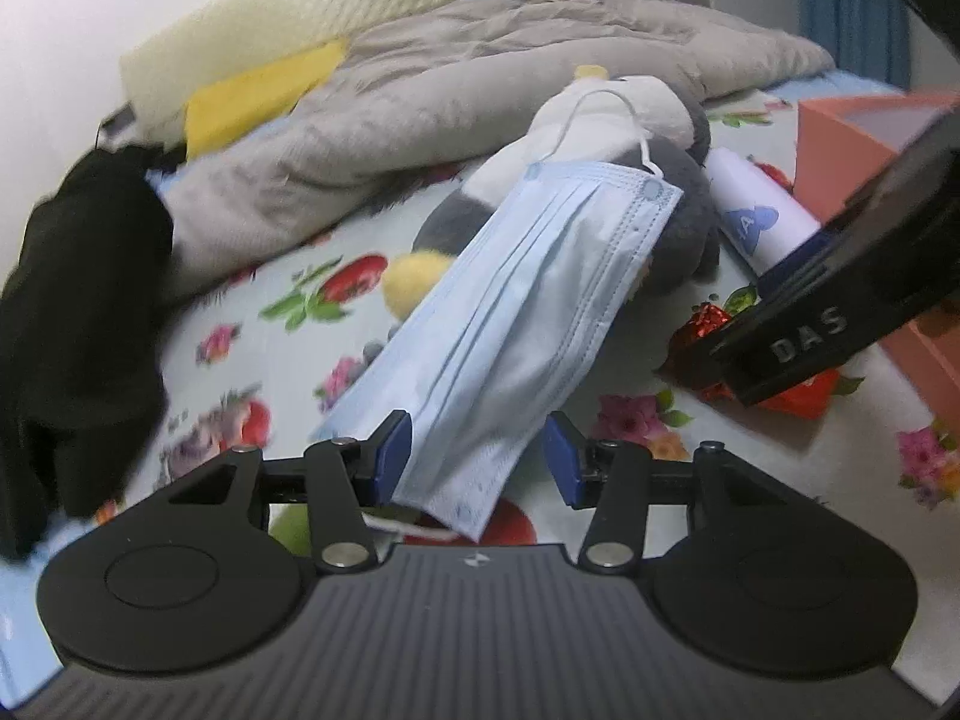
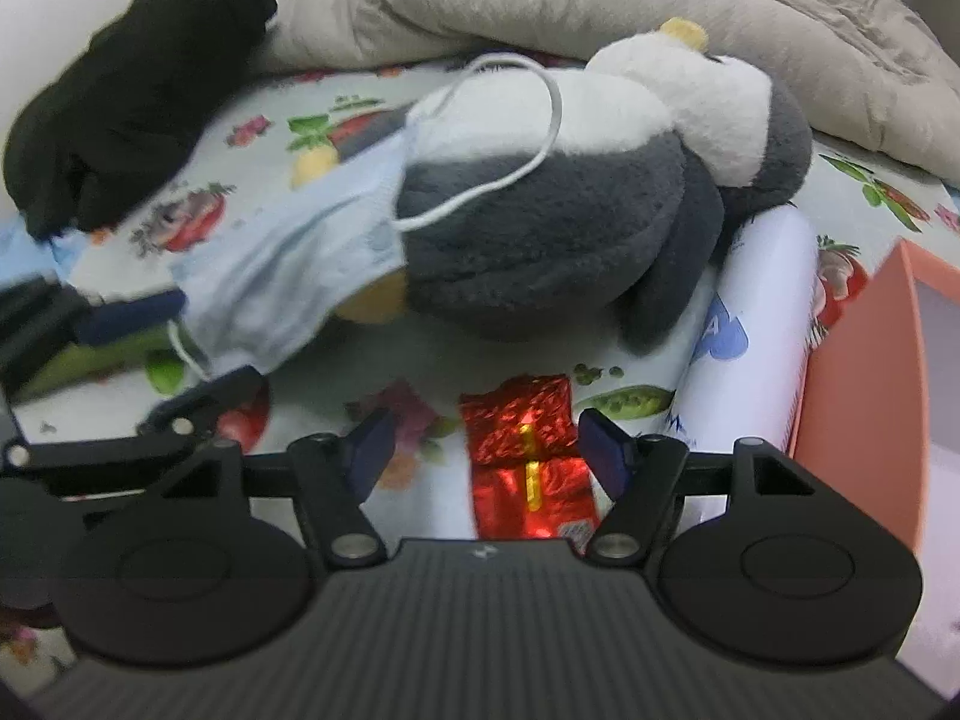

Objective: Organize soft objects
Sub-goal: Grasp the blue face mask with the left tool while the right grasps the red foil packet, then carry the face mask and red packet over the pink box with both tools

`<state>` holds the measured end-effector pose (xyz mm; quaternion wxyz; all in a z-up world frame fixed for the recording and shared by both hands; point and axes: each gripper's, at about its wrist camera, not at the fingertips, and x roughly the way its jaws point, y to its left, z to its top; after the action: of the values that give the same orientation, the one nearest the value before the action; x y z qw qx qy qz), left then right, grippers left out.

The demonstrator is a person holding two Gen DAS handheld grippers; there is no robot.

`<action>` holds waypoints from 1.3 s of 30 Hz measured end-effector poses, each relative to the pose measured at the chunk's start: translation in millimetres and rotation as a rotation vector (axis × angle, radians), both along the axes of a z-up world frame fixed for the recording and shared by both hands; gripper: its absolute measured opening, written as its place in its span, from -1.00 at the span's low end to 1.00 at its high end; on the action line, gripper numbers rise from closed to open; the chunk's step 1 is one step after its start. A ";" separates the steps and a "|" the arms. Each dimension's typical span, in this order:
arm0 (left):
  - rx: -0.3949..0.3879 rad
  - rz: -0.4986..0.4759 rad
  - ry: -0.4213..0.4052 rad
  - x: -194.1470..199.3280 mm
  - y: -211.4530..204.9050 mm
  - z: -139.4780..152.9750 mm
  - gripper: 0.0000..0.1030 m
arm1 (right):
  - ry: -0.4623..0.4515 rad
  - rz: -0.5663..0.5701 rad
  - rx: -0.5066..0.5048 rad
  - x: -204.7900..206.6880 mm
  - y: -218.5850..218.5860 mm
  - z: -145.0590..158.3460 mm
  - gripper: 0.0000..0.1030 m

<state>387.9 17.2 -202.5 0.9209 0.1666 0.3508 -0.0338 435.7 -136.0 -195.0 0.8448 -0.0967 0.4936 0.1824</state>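
Left wrist: mask (image 1: 516, 312) between claw (image 1: 477, 456) pads, perhaps loose.

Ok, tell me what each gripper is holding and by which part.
Nothing is clamped. The left gripper stands open around the lower end of the face mask; only one pad touches it. The right gripper is open over the red foil packet.

The face mask (image 1: 528, 312) leans against the plush toy (image 2: 570, 204) on the bed (image 1: 252, 324). The quilt (image 1: 456, 78) lies behind the toy. The foil packet (image 2: 528, 456) lies before it, the box (image 2: 870, 390) at right.
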 end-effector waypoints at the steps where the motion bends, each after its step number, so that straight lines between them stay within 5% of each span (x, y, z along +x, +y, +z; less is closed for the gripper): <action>1: 0.021 -0.009 -0.009 1.2 -3.4 -0.9 0.33 | 0.003 0.001 -0.017 3.9 0.4 -4.2 0.35; 10: 0.033 -0.013 -0.012 21.8 -3.5 -14.3 0.27 | 0.040 0.020 -0.102 19.4 6.0 -26.5 0.34; 23: -0.090 0.055 0.008 14.1 13.5 -2.8 -0.73 | 0.037 -0.027 -0.085 15.6 7.9 -29.0 0.06; 39: -0.293 0.145 0.059 -46.3 11.0 37.9 -0.84 | 0.005 -0.050 -0.002 -42.3 -4.6 18.6 0.05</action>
<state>341.6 28.2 -164.7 0.9246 0.0035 0.3804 -0.0228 393.4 -140.6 -176.4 0.8479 -0.0849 0.4980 0.1611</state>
